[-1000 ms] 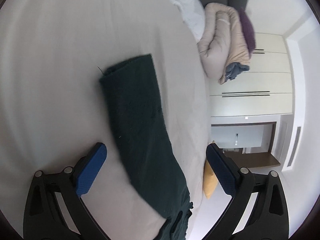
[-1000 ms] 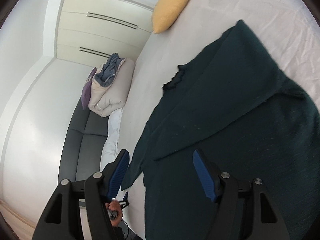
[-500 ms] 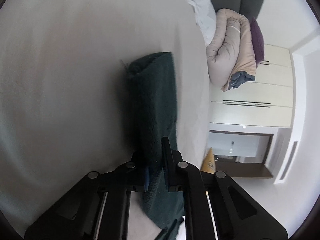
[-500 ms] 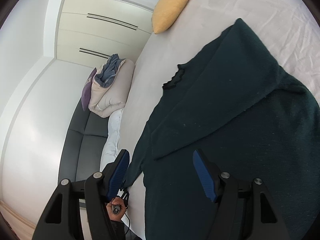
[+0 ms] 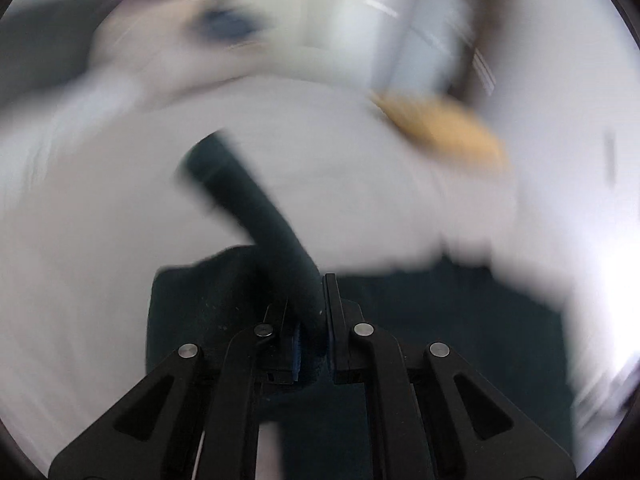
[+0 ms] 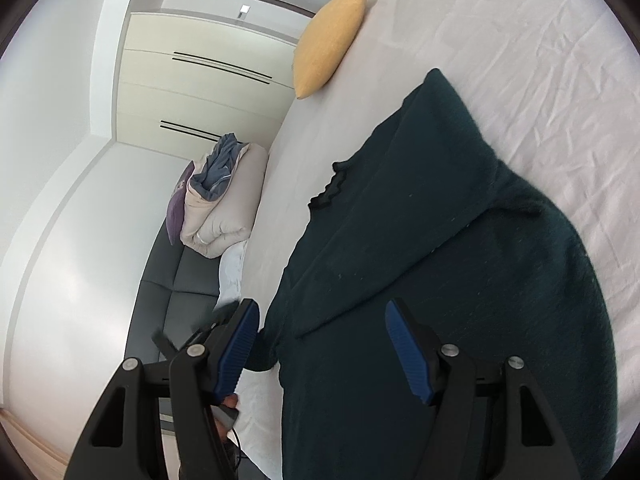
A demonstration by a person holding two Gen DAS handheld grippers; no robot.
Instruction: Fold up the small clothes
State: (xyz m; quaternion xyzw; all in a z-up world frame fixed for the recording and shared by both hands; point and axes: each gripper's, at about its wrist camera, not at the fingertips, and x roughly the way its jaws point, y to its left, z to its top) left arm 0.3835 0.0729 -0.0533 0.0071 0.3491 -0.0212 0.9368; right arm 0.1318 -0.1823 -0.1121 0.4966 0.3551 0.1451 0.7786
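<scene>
Between the fingers of the left gripper (image 5: 310, 332) sits a bunched length of dark green sleeve (image 5: 256, 216), the jaws closed tight on it near the shoulder end so the rest trails out freely ahead. That grip looks chosen so the sleeve can be carried across and laid over the body of the sweater (image 6: 460, 280), though the left view is too blurred to show where its cuff is. Over the sweater's near part hangs the right gripper (image 6: 320, 344), its blue pads spread wide and clasping nothing; it seems parked there to leave the cloth undisturbed, or ready to pin it. One sleeve already lies folded diagonally over the chest, below the frilled collar. Beyond it, the garment lies spread on the white bed sheet (image 6: 540, 60), which gives a flat surface for folding. Farther off lies a yellow pillow (image 6: 332, 40), with a rolled duvet (image 6: 220, 216) on a dark sofa and cream wardrobes behind.
</scene>
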